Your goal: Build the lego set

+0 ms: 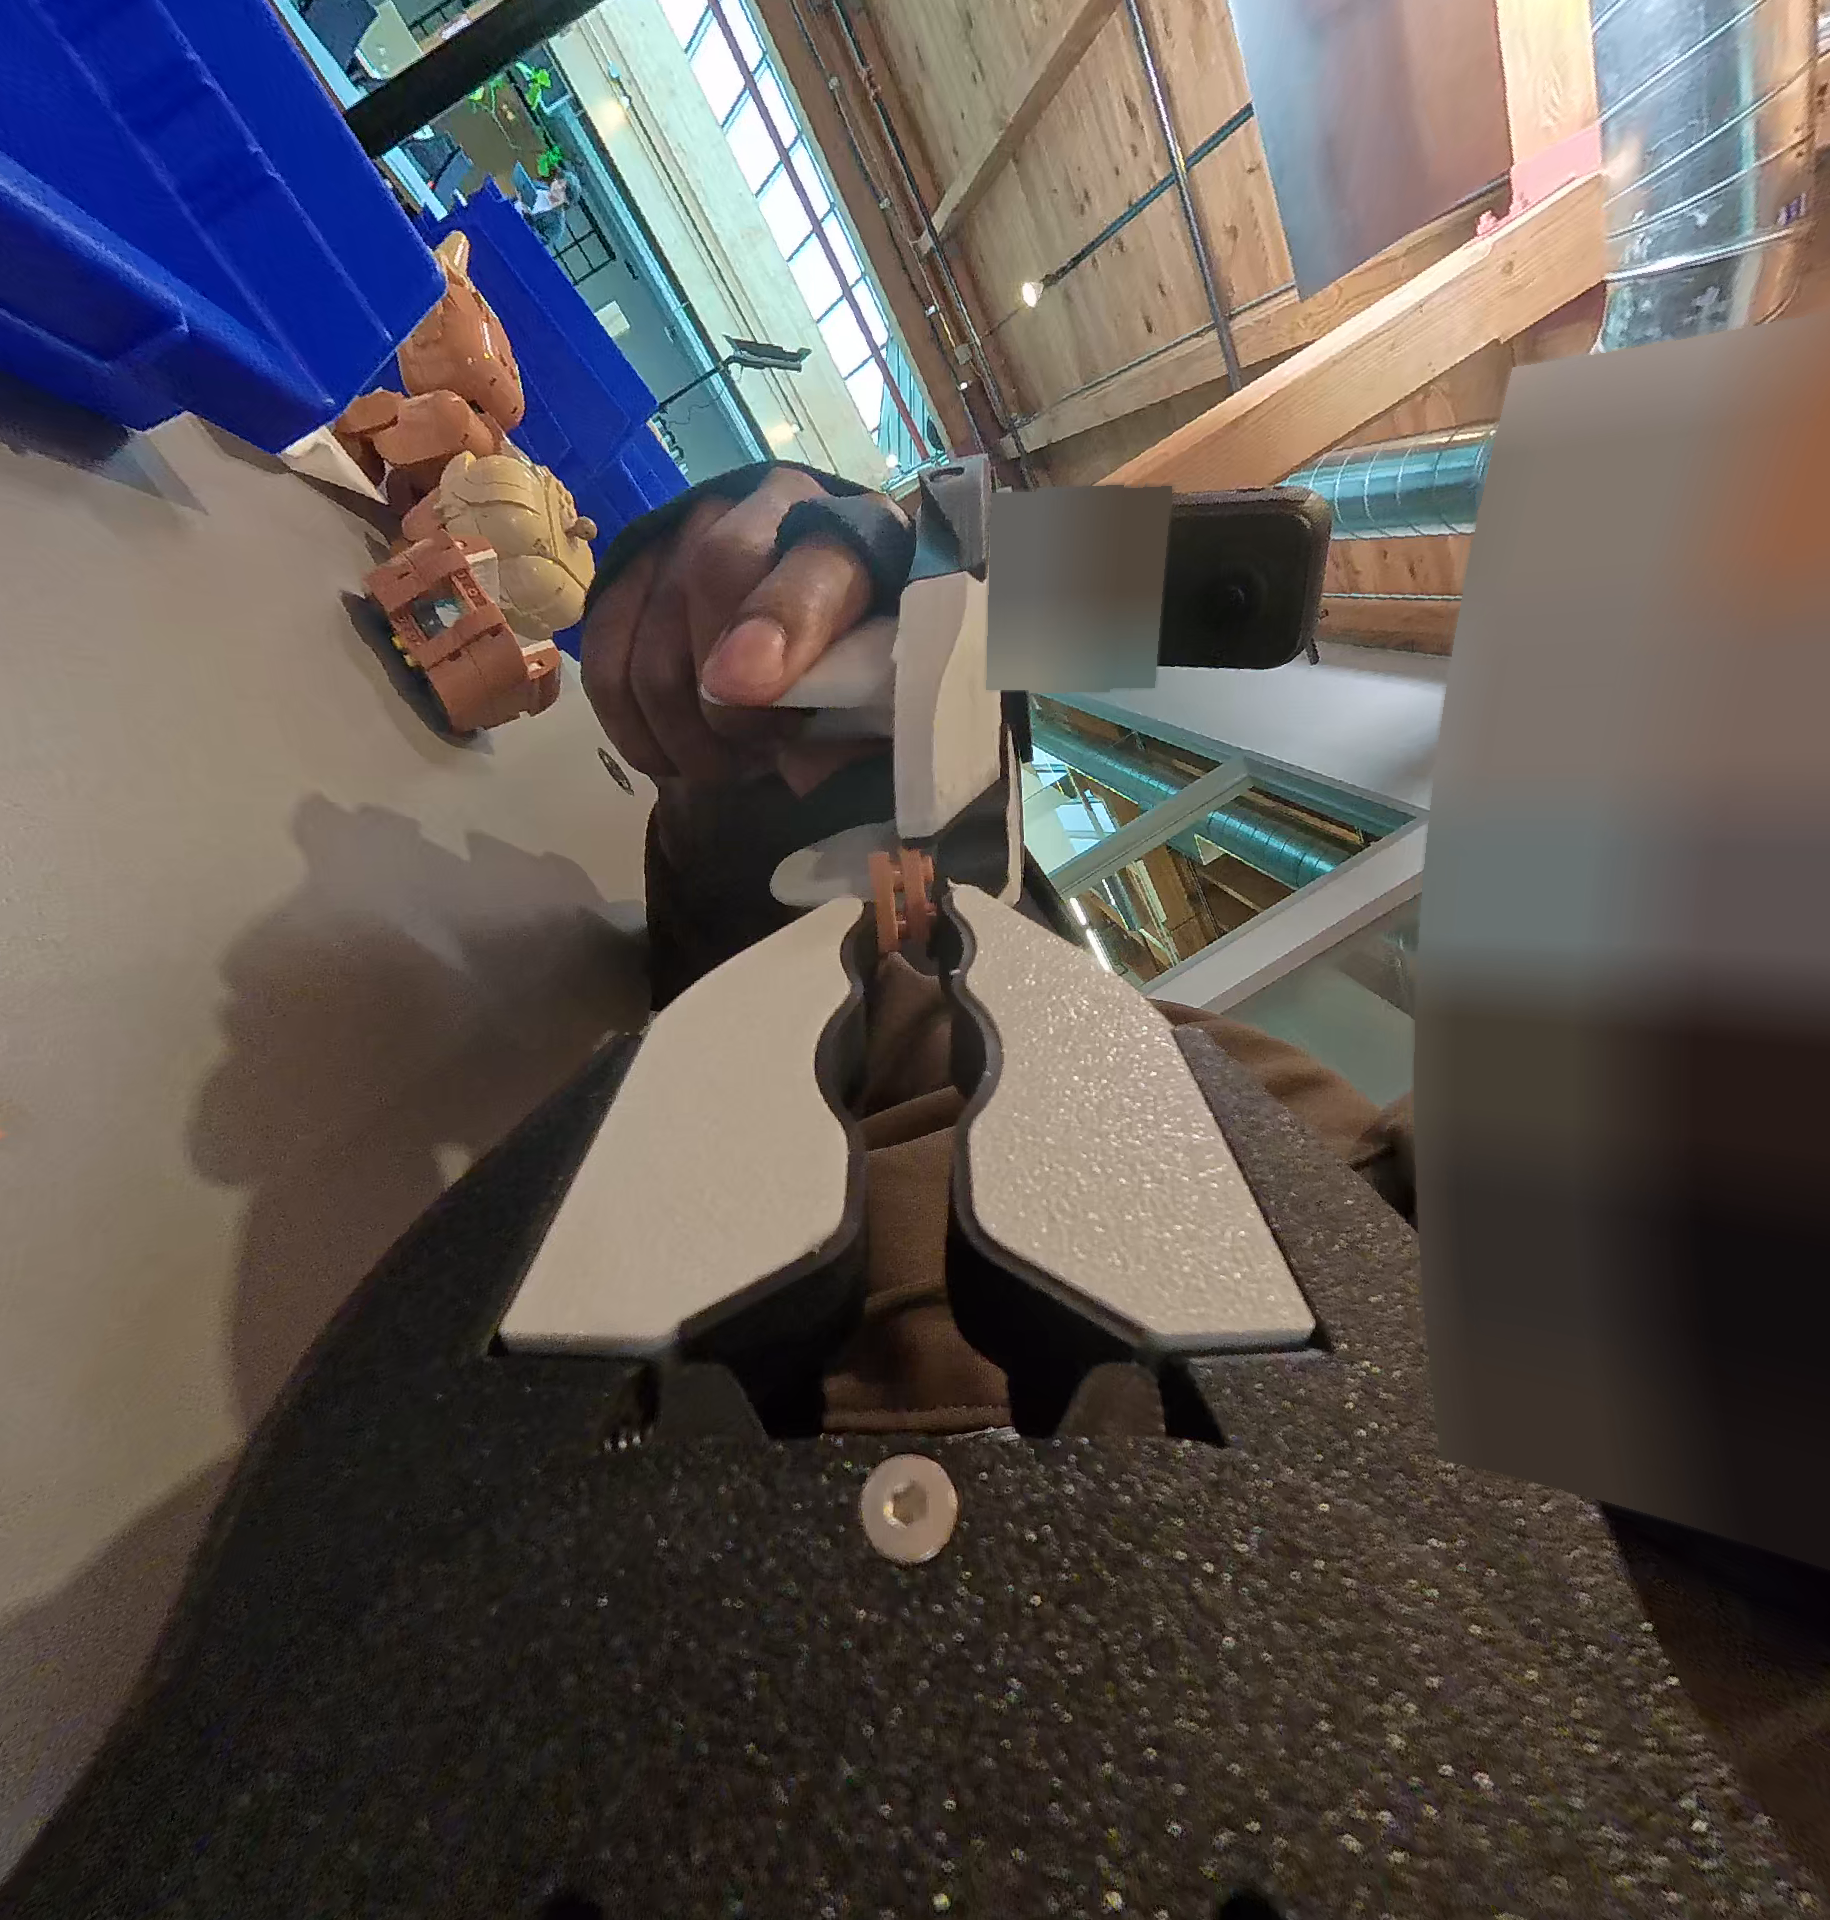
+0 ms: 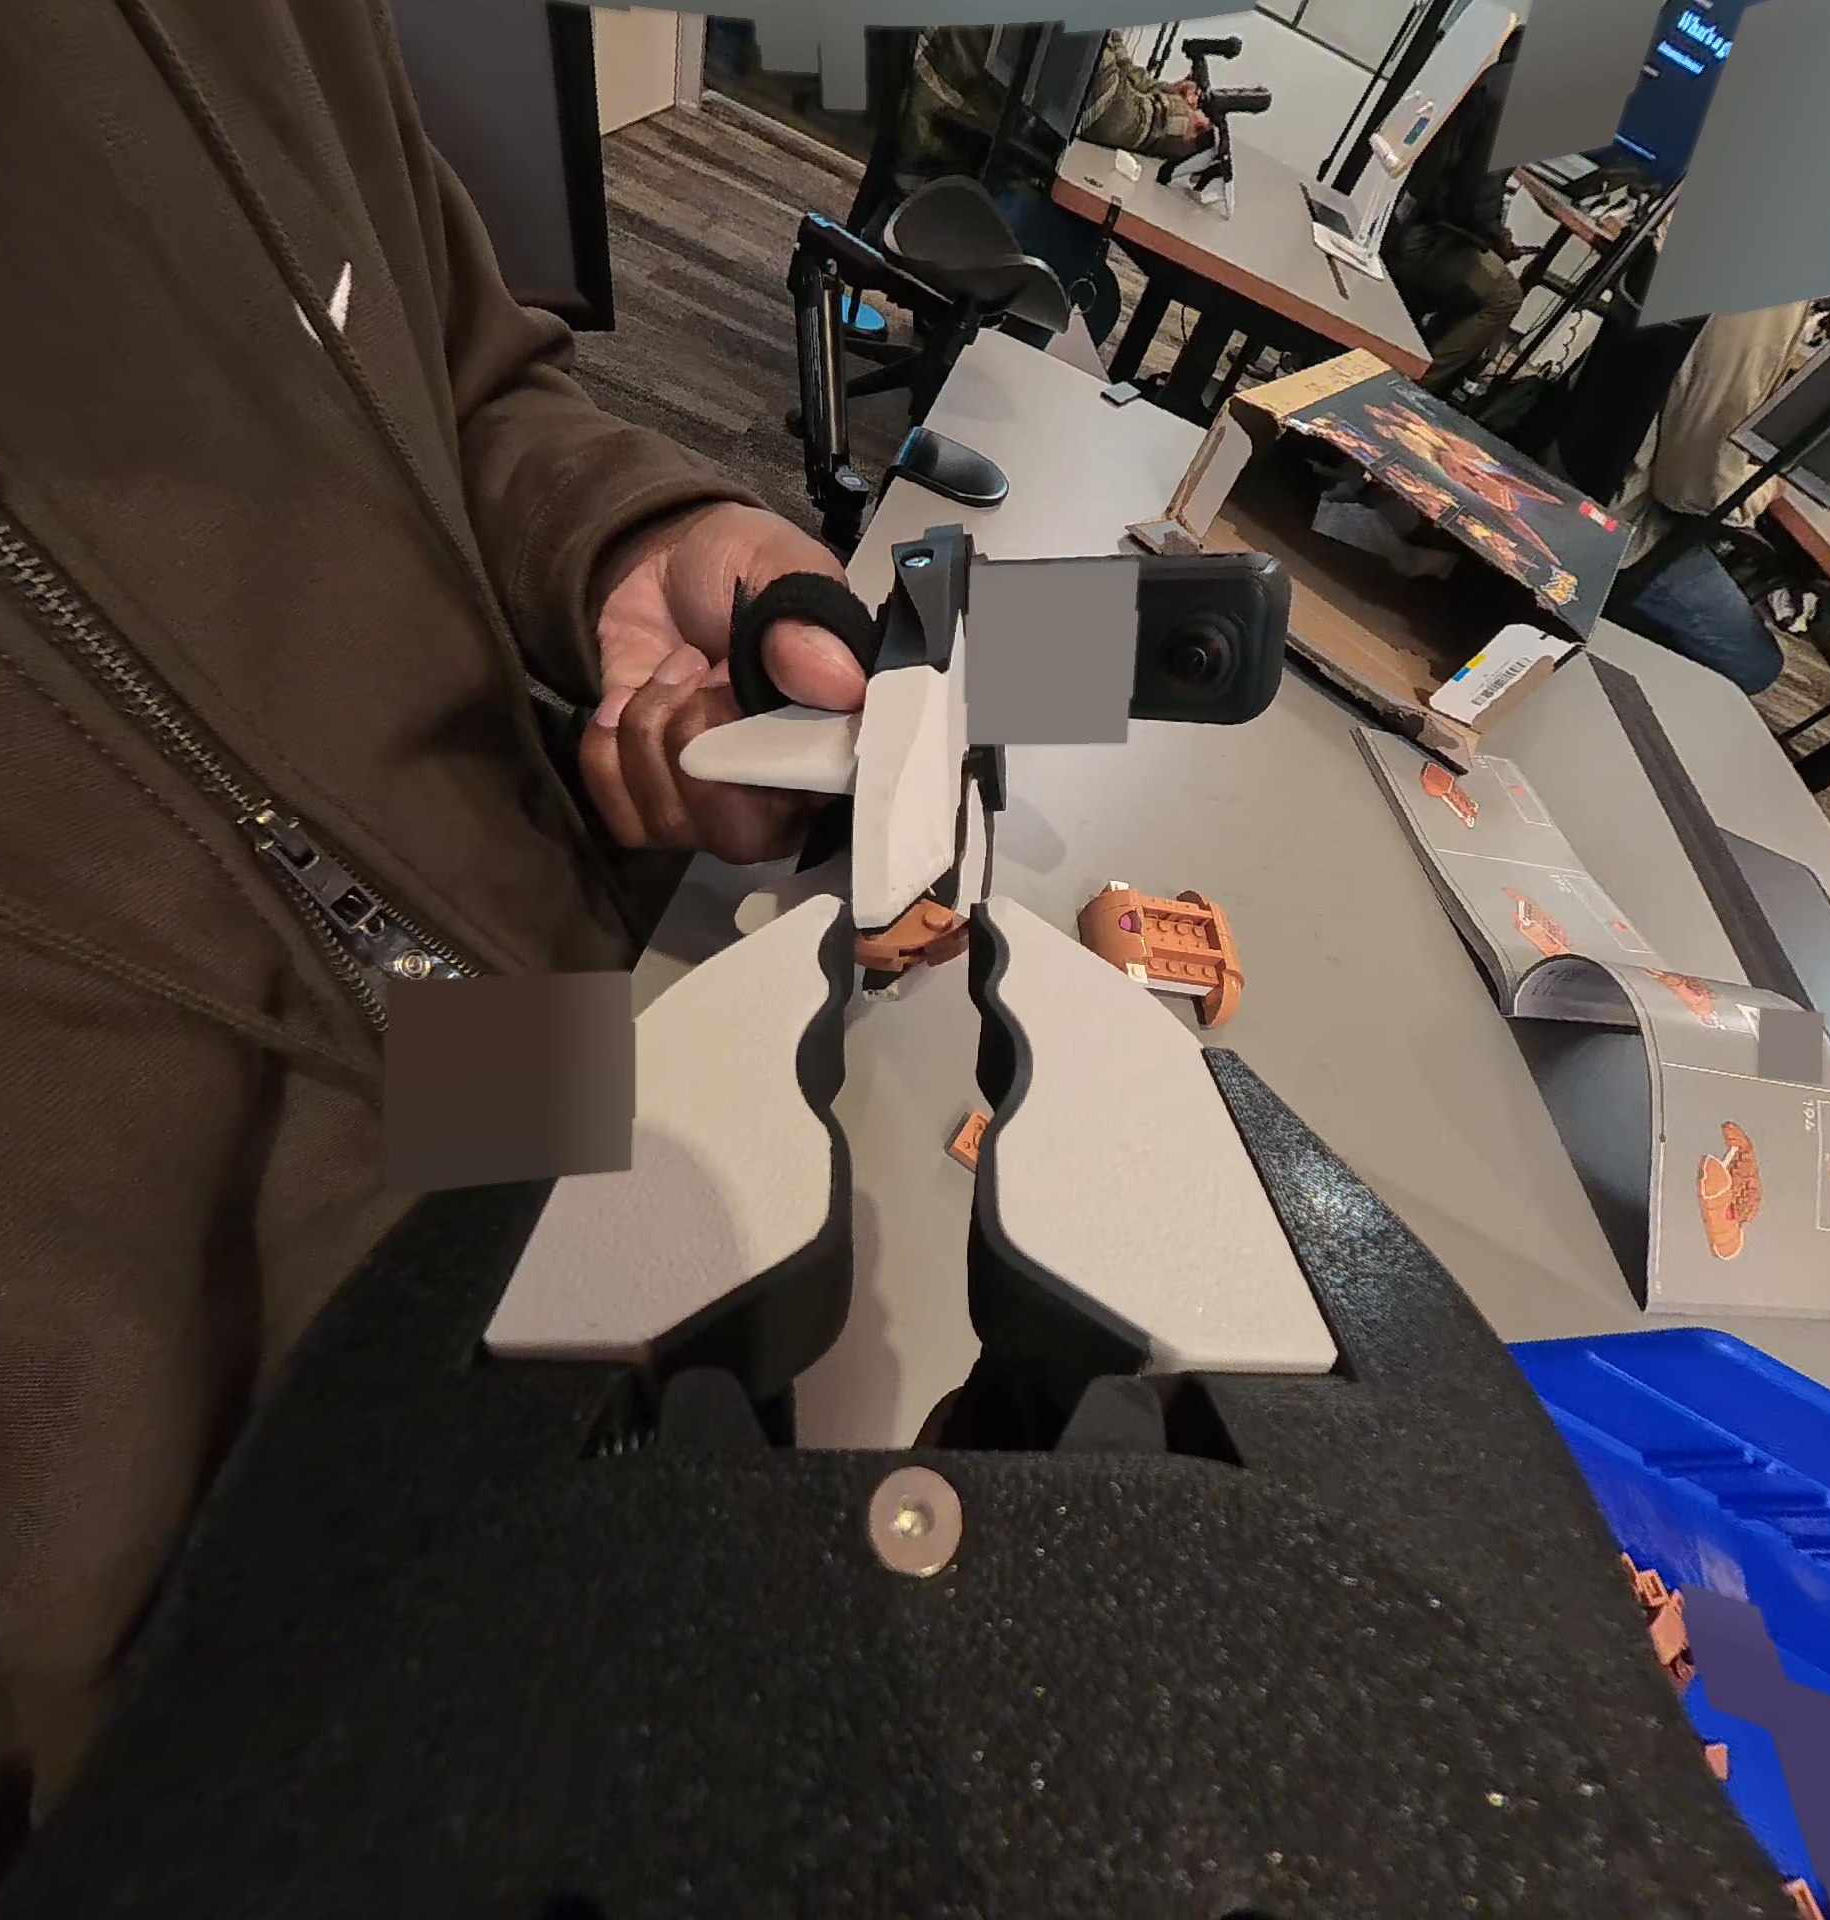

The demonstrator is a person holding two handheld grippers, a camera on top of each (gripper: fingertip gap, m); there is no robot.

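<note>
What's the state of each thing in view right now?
left claw: shut on small brown lego piece
right claw: shut on brown lego assembly
lego box: open, lying on its side
instruction booklet: open, pages curled
brown lego sub-build: on the table, untouched
blue bin: open

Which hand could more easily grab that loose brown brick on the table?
Probably right: the loose brick lies just below the right gripper, while the left gripper is busy clamping the small assembly.
</note>
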